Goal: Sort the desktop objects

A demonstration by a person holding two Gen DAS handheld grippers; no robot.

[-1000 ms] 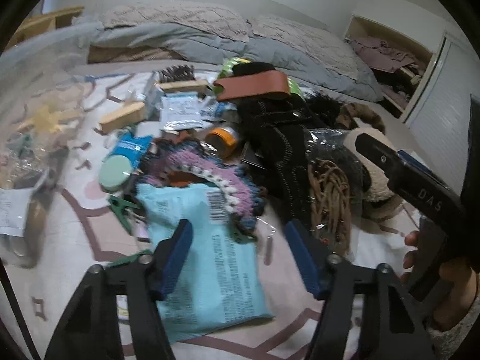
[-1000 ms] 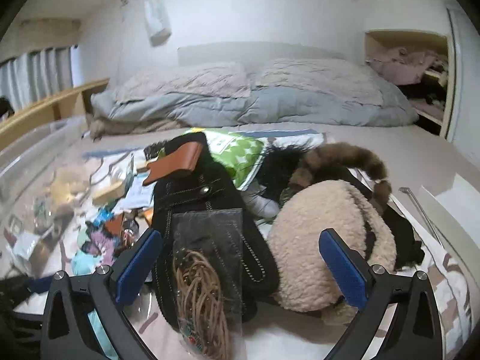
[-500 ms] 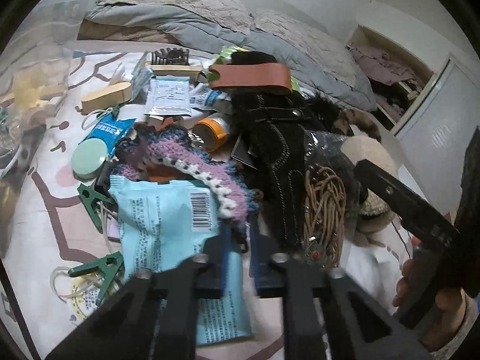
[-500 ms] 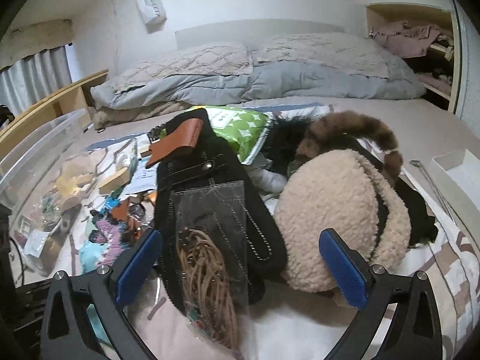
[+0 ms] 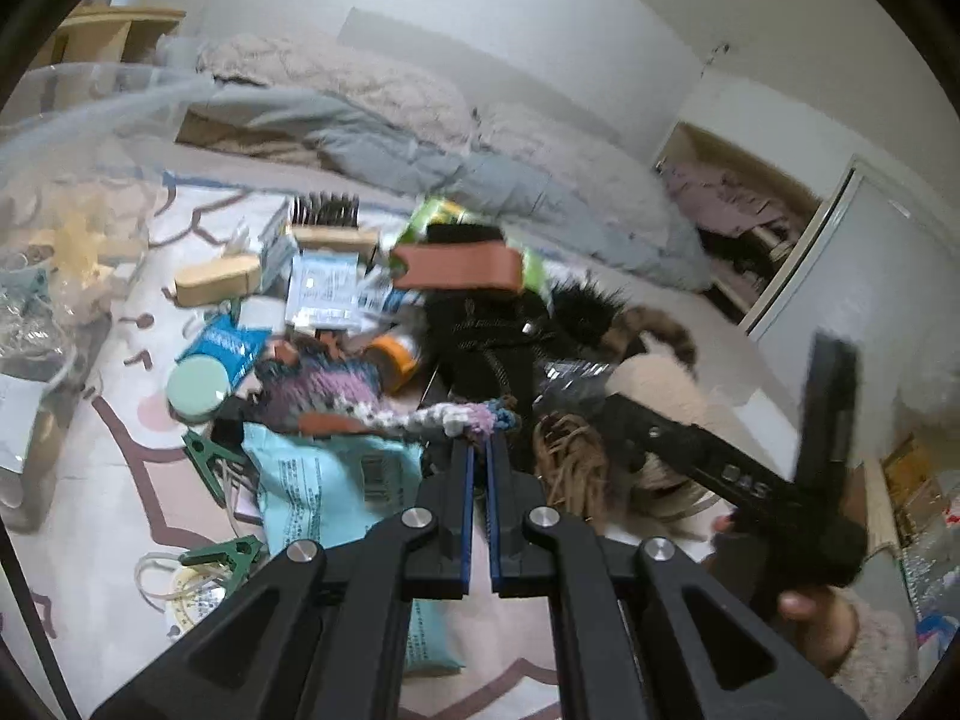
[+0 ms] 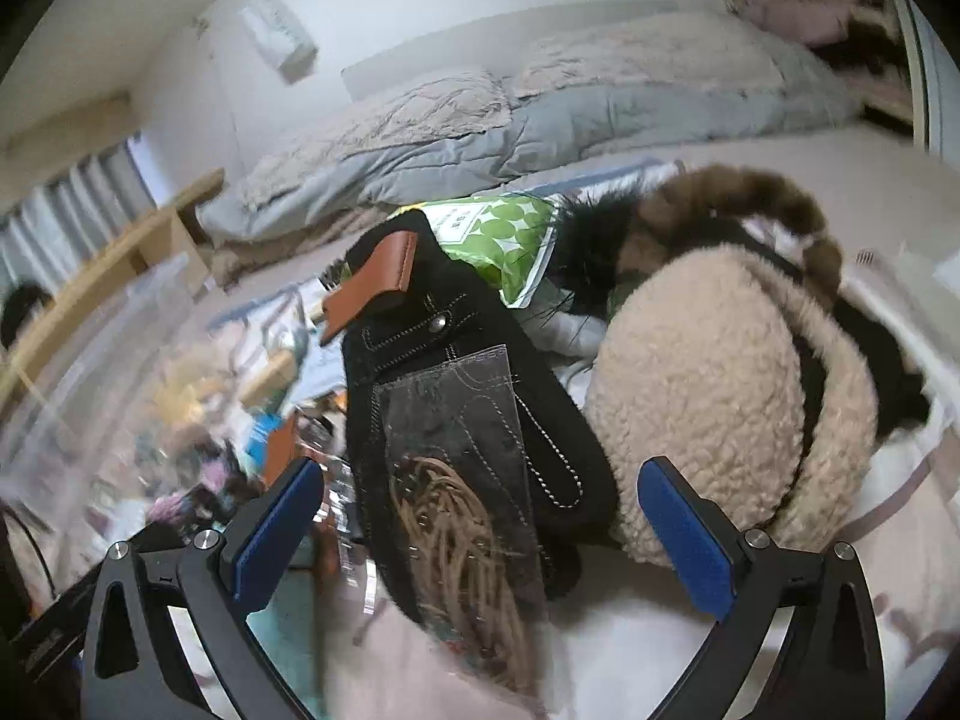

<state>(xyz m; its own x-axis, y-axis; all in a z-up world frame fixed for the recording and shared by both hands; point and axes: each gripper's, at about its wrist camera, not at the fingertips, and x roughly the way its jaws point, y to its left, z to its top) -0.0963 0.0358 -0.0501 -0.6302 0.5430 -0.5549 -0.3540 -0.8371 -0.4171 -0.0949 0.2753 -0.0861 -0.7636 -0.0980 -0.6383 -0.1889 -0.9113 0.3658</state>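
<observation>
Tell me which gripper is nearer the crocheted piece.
Left. The left gripper is shut on the edge of the crocheted piece. The right gripper hangs open off to the side, over the black pouch.

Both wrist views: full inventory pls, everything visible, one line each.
crochet piece: 1, purple-white, mid pile, edge pinched by left gripper
snack packet: 1, light blue, under crochet piece
clips: 2, green, left of packet
round tin: 1, mint, left
pill bottle: 1, orange, centre
wooden blocks: 2, tan, rear left
black bag: 1, brown tab, centre
fleece item: 1, beige, right
clear bin: 1, far left
left gripper: shut on crochet piece
right gripper: open, over black bag
hand: 1, holding right gripper
</observation>
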